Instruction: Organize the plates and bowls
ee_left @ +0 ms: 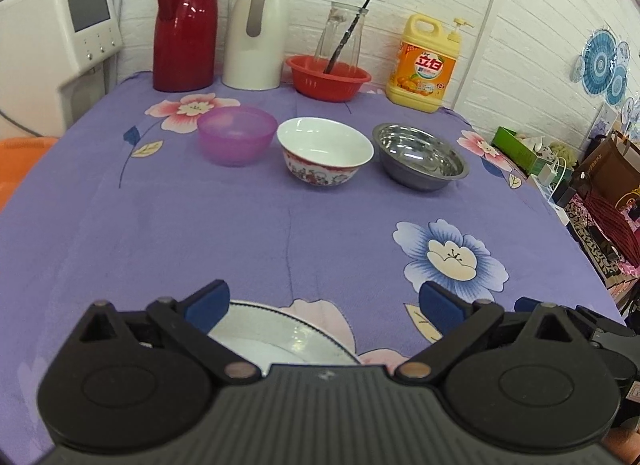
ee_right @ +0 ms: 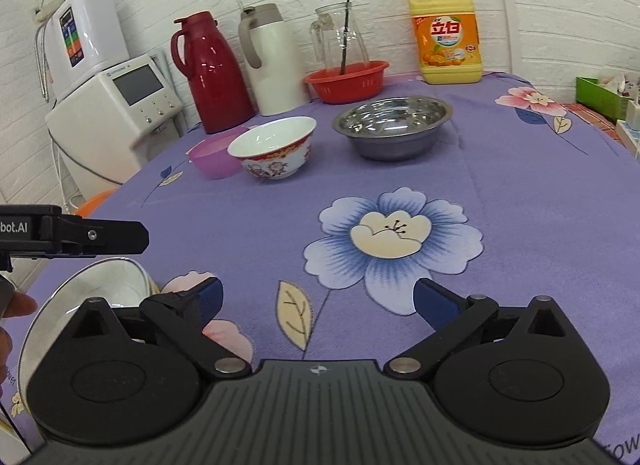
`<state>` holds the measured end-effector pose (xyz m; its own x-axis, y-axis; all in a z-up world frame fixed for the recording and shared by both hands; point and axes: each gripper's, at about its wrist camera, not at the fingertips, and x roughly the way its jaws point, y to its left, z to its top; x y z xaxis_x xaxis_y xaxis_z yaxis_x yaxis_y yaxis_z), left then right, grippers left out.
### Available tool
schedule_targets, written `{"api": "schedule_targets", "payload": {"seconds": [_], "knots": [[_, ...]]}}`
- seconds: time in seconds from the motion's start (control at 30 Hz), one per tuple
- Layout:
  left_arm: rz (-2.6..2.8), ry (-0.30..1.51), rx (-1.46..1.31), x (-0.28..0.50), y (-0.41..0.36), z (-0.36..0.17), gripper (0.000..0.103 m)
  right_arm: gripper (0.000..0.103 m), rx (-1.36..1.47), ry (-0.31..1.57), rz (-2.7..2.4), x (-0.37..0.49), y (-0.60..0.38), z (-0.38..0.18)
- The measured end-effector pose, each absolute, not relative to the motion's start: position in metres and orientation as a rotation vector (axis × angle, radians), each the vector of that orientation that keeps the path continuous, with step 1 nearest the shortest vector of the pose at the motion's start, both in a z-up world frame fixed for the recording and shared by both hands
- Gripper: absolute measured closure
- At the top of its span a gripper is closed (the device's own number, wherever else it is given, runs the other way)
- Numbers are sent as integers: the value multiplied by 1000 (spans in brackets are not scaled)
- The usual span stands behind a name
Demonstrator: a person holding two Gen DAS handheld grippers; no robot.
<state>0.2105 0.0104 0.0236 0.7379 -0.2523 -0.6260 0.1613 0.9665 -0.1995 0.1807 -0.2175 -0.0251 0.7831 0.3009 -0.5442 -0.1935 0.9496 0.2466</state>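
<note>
Three bowls stand in a row on the purple flowered tablecloth (ee_left: 280, 233): a purple plastic bowl (ee_left: 237, 135), a white porcelain bowl with a red pattern (ee_left: 325, 151) and a steel bowl (ee_left: 420, 155). They also show in the right wrist view: the purple bowl (ee_right: 212, 157), the porcelain bowl (ee_right: 274, 147) and the steel bowl (ee_right: 394, 125). A white plate (ee_left: 280, 339) lies at the near edge, just under my open left gripper (ee_left: 324, 305). The plate (ee_right: 100, 289) also shows at the lower left of the right wrist view. My right gripper (ee_right: 318, 301) is open and empty above the cloth.
Along the back wall stand a red thermos (ee_left: 185, 21), a white thermos (ee_left: 258, 29), a red basket (ee_left: 328, 77) holding a glass jug (ee_left: 340, 33), and a yellow detergent bottle (ee_left: 426, 61). A white appliance (ee_left: 60, 45) stands left of the table. Clutter (ee_left: 580, 177) lies to the right.
</note>
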Motion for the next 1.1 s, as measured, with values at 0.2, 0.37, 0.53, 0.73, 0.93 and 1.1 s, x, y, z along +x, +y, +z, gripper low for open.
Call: {"api": "schedule_targets", "payload": {"seconds": [0.2, 0.37, 0.53, 0.73, 0.93, 1.1], "knots": [[-249, 704, -100, 226, -9, 31, 4, 0, 212, 595, 245, 194, -242, -21], [-265, 707, -76, 239, -24, 38, 3, 0, 239, 607, 231, 203, -254, -26], [-305, 694, -48, 256, -41, 50, 3, 0, 227, 556, 216, 221, -272, -7], [-354, 610, -56, 293, -65, 81, 3, 0, 186, 398, 111, 289, -301, 45], [-367, 610, -49, 343, -86, 91, 3, 0, 244, 459, 40, 378, -315, 35], [-386, 623, -49, 401, -94, 84, 3, 0, 274, 556, 55, 403, -320, 4]]}}
